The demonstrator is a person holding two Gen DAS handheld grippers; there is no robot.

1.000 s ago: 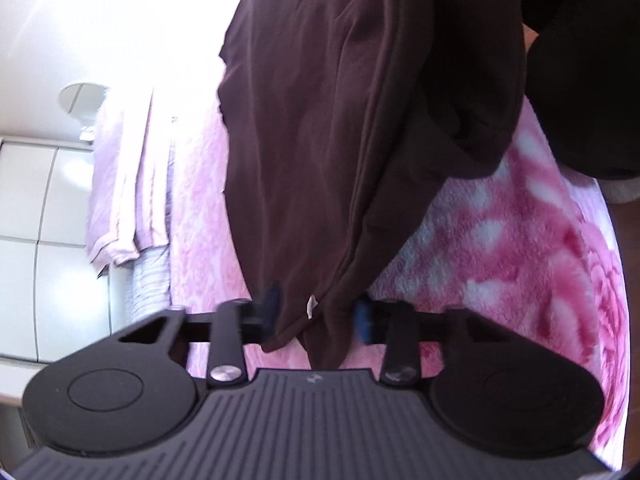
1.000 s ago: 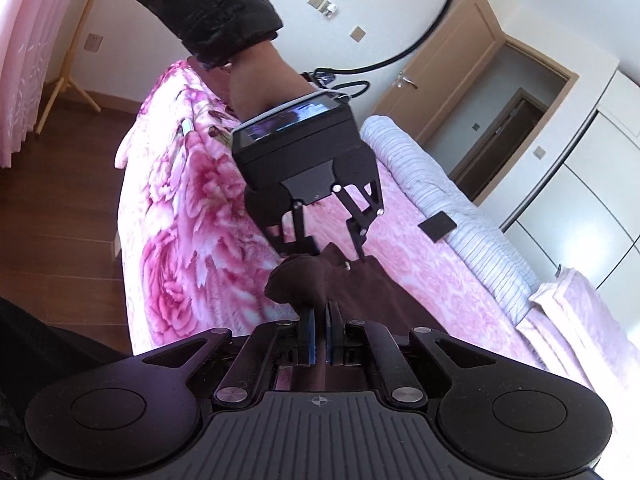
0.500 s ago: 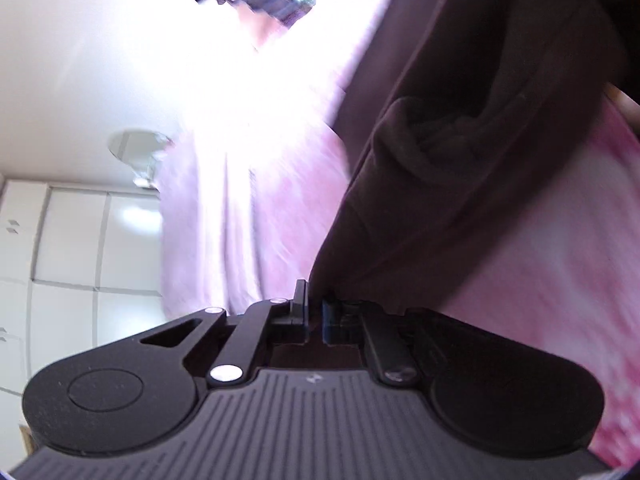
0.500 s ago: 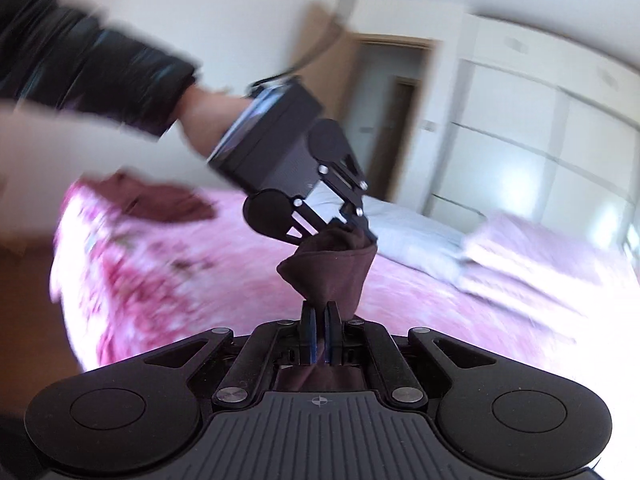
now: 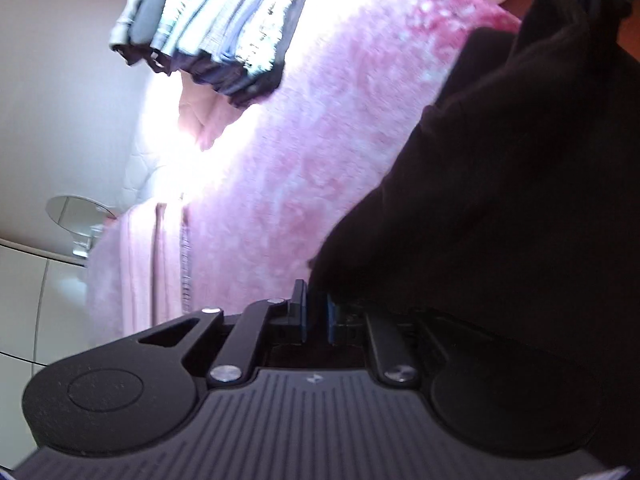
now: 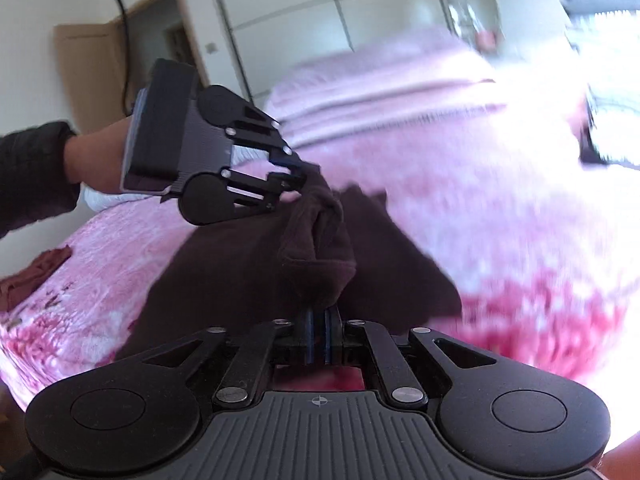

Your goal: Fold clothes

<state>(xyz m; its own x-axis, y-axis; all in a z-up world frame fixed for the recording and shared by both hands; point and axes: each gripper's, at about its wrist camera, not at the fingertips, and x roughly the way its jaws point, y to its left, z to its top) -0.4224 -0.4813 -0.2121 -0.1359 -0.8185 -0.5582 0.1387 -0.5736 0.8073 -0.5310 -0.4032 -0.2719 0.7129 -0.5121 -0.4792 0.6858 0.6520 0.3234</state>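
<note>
Left claw (image 6: 304,178): we hold it out ahead of the right one, tilted; its jaws have just been opening a little, with dark cloth between them.
Left hand (image 6: 94,160): we grip the back of that claw, a dark sleeve (image 6: 32,172) at the wrist.
Right claw (image 6: 319,322): its blue pads (image 6: 309,336) are pressed together on a bunched fold of dark cloth.

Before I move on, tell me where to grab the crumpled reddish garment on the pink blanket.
I'd pinch a raised fold on top of the reddish garment, coming down from above: it lies bunched on the pink blanket near the bed's edge, left of the dark brown garment, with no flat hem or corner showing.
</note>
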